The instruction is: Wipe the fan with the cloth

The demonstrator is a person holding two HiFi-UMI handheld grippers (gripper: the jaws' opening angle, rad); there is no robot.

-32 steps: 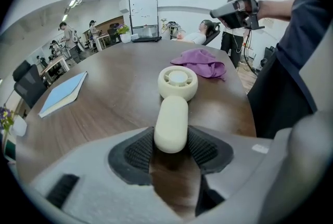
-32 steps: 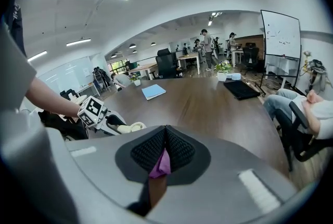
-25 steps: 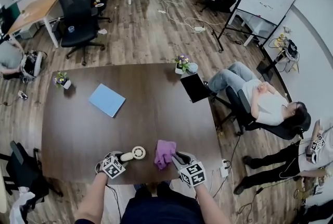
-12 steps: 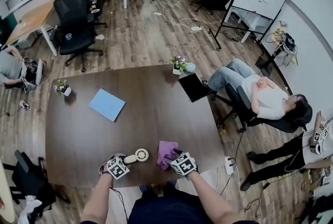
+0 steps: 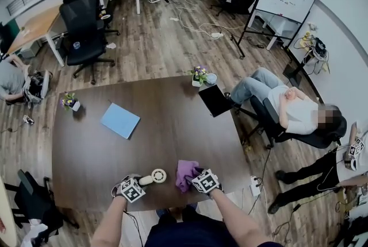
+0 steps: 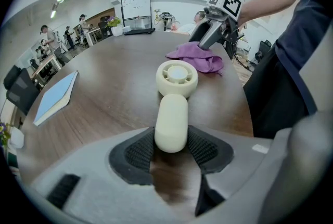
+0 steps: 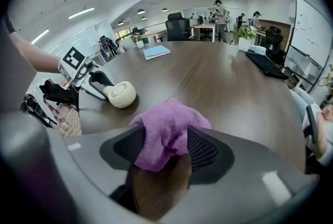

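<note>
Both grippers tip steeply down, the forearms reaching in behind them. I see the left gripper (image 5: 140,181) clamped on the handle of the fan (image 5: 158,175), which lies flat on the table (image 5: 103,154) with its round head pointing away from the jaws. Just right of the fan sits the purple cloth (image 5: 185,172), bunched between the pads of the right gripper (image 5: 195,177). Its jaws have just swung wide and stand open, the cloth loose.
</note>
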